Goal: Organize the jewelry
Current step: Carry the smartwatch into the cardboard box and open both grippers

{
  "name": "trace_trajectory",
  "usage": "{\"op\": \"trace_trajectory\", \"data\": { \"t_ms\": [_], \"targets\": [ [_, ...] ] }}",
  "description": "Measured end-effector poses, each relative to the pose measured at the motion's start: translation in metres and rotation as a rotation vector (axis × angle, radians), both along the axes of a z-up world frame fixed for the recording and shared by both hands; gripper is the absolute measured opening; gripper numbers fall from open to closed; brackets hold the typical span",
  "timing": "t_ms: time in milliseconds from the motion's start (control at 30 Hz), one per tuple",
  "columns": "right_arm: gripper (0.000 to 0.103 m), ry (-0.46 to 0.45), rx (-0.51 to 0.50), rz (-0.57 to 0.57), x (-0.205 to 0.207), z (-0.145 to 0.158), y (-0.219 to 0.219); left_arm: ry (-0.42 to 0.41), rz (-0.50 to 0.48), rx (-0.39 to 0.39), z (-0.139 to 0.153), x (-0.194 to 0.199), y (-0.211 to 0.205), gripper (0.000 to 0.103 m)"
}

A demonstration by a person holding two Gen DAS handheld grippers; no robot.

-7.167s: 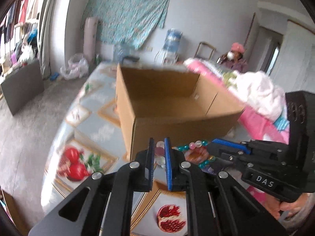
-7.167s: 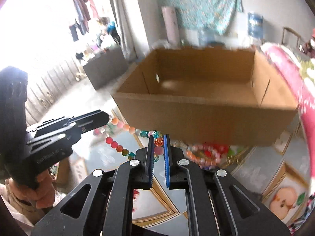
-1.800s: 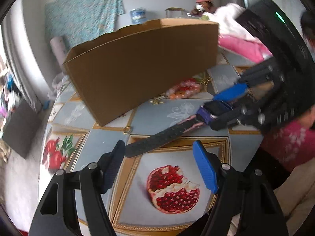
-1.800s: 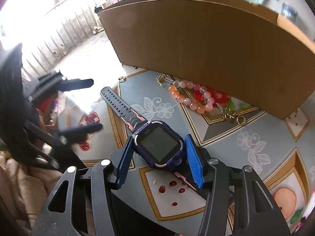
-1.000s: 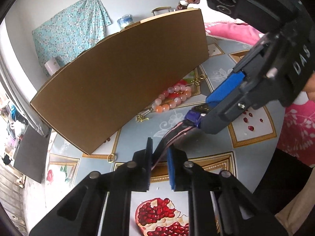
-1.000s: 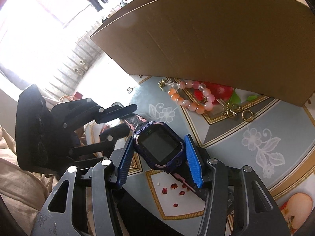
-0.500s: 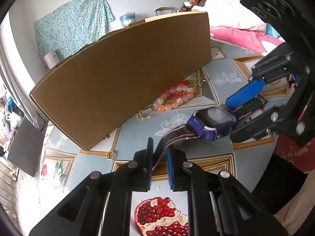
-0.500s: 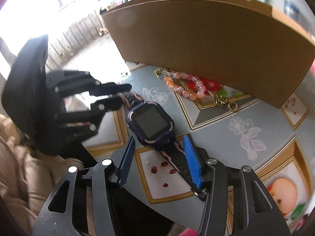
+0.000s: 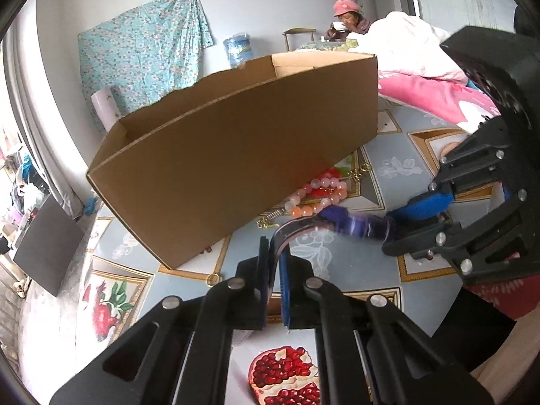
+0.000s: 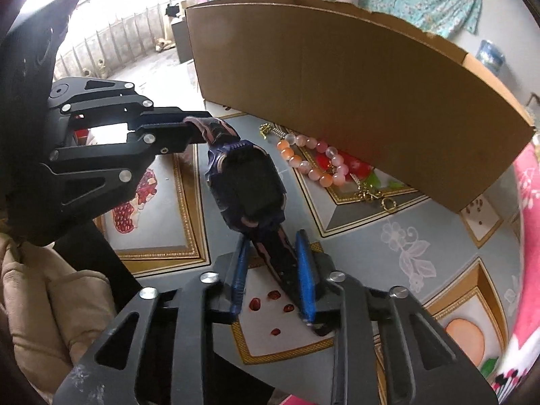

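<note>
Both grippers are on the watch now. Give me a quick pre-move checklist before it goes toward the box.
1. Left gripper shut on one strap of the watch: ok.
2. Right gripper pinching the other strap: cannot tell; pads sit either side with gaps.
3. Watch lifted off the tablecloth: cannot tell.
4. Cardboard box open on top: ok.
5. Bead bracelet apart from the watch: ok.

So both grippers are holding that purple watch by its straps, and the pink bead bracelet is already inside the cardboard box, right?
Not quite. The pink bead bracelet lies on the table in front of the cardboard box, not inside it; the right wrist view shows this. The rest holds: the left gripper and right gripper each hold a strap of the purple watch.
</note>
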State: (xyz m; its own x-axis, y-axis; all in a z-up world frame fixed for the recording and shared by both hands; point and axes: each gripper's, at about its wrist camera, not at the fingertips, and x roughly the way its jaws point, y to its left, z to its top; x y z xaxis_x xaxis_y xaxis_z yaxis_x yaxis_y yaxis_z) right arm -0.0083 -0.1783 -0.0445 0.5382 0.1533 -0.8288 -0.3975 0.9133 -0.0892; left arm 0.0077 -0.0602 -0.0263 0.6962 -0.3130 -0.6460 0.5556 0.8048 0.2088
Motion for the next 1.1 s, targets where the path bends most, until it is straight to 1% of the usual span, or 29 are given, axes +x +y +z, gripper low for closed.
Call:
{"op": "trace_trajectory", "data": {
  "t_ms": [33, 67, 167, 267, 400, 500, 533, 600, 667, 733, 833, 900, 933, 1000, 1100],
  "targets": [
    [0.007, -0.009, 0.007, -0.008, -0.002, 0.001, -0.001, -0.008, 0.001, -0.001, 0.003, -0.002, 0.0, 0.005],
    [0.005, -0.018, 0.014, -0.02, -0.004, 0.003, -0.003, -0.016, -0.001, -0.003, 0.005, -0.004, 0.0, 0.005],
    [0.002, -0.053, 0.028, -0.051, -0.012, 0.008, -0.009, -0.045, -0.011, 0.005, 0.013, -0.012, -0.004, 0.005],
    [0.001, -0.11, 0.021, -0.069, -0.025, 0.02, -0.01, -0.094, -0.02, 0.021, 0.024, -0.023, -0.008, 0.004],
    [0.001, -0.215, -0.01, -0.078, -0.043, 0.052, -0.01, -0.172, -0.029, 0.016, 0.053, -0.034, -0.01, 0.004],
    [0.001, -0.319, -0.039, -0.076, -0.047, 0.083, -0.009, -0.244, -0.033, 0.01, 0.077, -0.036, -0.01, 0.004],
    [0.001, -0.359, -0.053, -0.067, -0.045, 0.097, -0.008, -0.28, -0.033, 0.01, 0.088, -0.035, -0.01, 0.004],
    [0.001, -0.422, -0.074, -0.05, -0.04, 0.12, -0.008, -0.333, -0.031, 0.009, 0.107, -0.027, -0.008, 0.004],
    [0.001, -0.468, -0.101, -0.032, -0.031, 0.136, -0.006, -0.358, -0.026, 0.006, 0.12, -0.015, -0.006, 0.004],
    [0.001, -0.49, -0.119, -0.006, -0.014, 0.147, -0.006, -0.377, -0.022, 0.014, 0.131, 0.002, -0.004, 0.004],
    [0.001, -0.464, -0.146, 0.036, 0.026, 0.154, -0.005, -0.35, -0.025, 0.031, 0.138, 0.038, -0.004, 0.004],
    [0.001, -0.412, -0.181, 0.079, 0.058, 0.155, -0.01, -0.298, -0.027, 0.052, 0.138, 0.068, -0.005, 0.004],
    [0.001, -0.392, -0.196, 0.094, 0.074, 0.144, -0.005, -0.273, -0.024, 0.061, 0.137, 0.082, -0.004, 0.004],
    [0.001, -0.323, -0.233, 0.136, 0.105, 0.136, -0.006, -0.224, -0.028, 0.083, 0.133, 0.107, -0.008, 0.004],
    [0.001, -0.242, -0.271, 0.164, 0.132, 0.121, -0.006, -0.133, -0.047, 0.154, 0.118, 0.151, -0.018, 0.004]
  ]
}}
